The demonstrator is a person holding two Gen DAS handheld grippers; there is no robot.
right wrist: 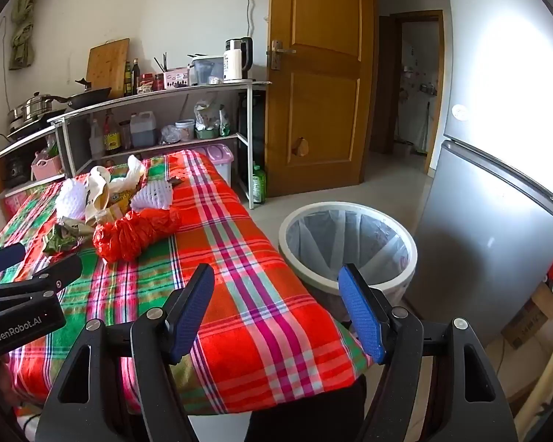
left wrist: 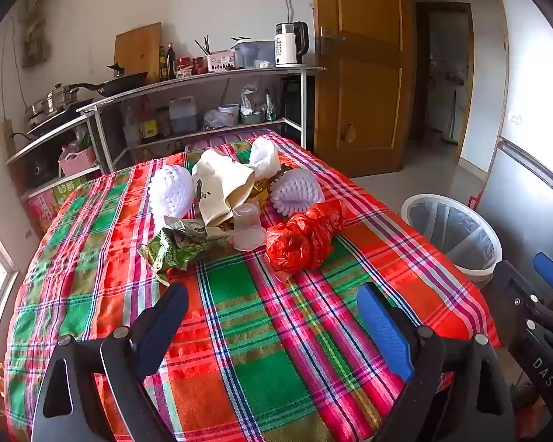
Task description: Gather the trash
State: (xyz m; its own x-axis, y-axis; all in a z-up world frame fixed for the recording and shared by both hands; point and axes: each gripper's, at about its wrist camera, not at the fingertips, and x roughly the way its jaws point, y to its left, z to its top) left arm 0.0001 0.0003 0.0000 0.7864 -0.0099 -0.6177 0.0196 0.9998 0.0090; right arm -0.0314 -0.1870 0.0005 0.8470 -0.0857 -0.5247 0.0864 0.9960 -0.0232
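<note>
A pile of trash lies on the plaid-covered table (left wrist: 261, 331): a crumpled red plastic bag (left wrist: 304, 237), a green snack wrapper (left wrist: 169, 250), a clear plastic cup (left wrist: 247, 226), a beige paper bag (left wrist: 219, 188) and white foam fruit nets (left wrist: 171, 191). The red bag also shows in the right wrist view (right wrist: 136, 234). My left gripper (left wrist: 272, 302) is open and empty, hovering above the table short of the pile. My right gripper (right wrist: 276, 294) is open and empty over the table's right edge. A white lined trash bin (right wrist: 346, 246) stands on the floor to the right of the table; it also shows in the left wrist view (left wrist: 451, 234).
A metal shelf (left wrist: 202, 110) with pans, bottles and a kettle (left wrist: 289, 44) stands behind the table. A wooden door (right wrist: 317, 73) is beyond it. A silver fridge (right wrist: 497, 228) stands right of the bin. A cardboard box (right wrist: 531, 316) sits on the floor.
</note>
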